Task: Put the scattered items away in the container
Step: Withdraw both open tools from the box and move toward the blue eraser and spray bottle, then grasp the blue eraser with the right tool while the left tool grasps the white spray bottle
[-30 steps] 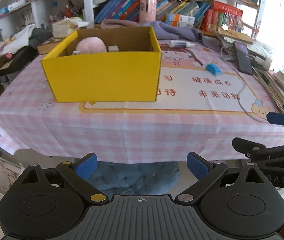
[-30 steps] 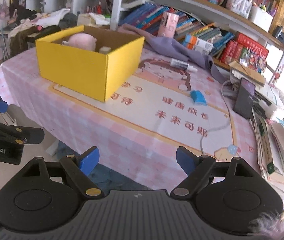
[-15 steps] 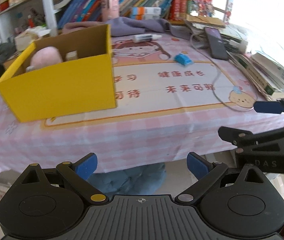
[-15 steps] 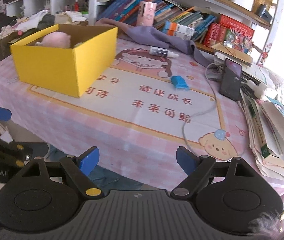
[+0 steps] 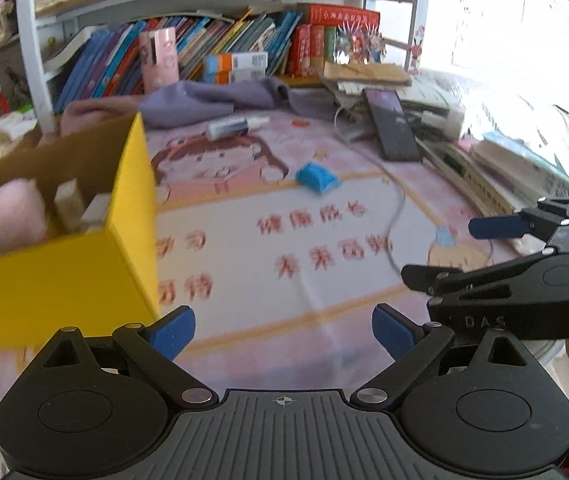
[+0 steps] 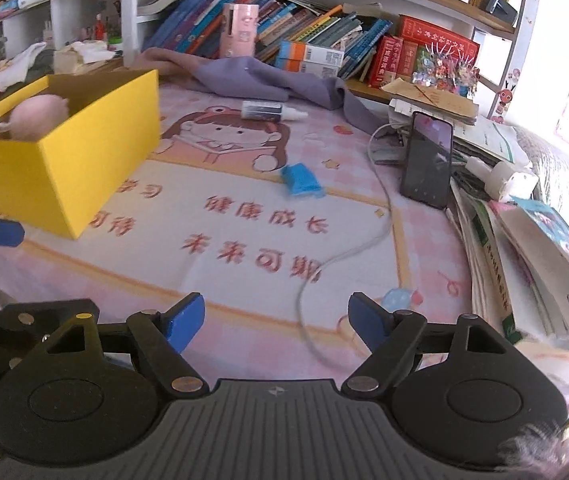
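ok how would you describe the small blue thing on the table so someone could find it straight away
Start at the yellow cardboard box on the pink cartoon tablecloth. To its right, just below the printed cartoon girl, lies the small blue packet, flat and alone. It is the only bright blue loose item there; the nearby tube is dark and white, the phone black.

Matt yellow cardboard box (image 6: 84, 160), soft purple cloth (image 6: 260, 78), glossy tablecloth (image 6: 244, 240), plush pink toy (image 6: 34, 116).

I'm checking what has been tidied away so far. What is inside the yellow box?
The yellow box holds a pink plush toy and, in the left wrist view, pale blocky items beside it. The walls hide the box floor.
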A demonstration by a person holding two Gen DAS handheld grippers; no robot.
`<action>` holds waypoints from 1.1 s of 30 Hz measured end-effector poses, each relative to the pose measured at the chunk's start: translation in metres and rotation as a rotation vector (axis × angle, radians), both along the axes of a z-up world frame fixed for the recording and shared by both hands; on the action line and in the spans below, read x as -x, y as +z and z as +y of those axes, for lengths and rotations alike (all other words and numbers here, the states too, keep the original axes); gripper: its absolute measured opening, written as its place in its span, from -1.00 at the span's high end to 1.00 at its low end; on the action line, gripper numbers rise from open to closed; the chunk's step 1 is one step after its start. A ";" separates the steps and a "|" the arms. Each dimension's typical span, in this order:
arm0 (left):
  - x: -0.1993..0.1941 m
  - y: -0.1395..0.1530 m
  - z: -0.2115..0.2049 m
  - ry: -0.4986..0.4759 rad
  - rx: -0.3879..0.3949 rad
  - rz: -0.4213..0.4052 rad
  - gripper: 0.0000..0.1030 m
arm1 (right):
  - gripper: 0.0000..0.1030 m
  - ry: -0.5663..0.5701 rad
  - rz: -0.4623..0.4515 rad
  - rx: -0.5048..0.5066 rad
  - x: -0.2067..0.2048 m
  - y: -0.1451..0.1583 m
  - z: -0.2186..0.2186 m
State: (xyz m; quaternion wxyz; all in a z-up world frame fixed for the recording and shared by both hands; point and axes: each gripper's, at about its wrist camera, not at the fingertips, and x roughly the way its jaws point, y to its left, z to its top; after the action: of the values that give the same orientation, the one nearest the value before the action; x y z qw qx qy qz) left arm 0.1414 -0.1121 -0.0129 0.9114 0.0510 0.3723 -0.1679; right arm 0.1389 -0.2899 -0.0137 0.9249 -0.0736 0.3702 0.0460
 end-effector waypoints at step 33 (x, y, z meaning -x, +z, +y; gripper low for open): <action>-0.253 0.023 -0.071 0.217 -0.108 -0.001 -0.86 | -0.18 0.300 0.065 -0.069 -0.217 -0.037 -0.040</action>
State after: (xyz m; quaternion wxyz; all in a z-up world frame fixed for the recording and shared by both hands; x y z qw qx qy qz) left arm 0.3942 -0.1830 0.0097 0.9202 0.0595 0.3838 -0.0481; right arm 0.3562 -0.3303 -0.0509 0.8972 -0.0948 0.3828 0.1988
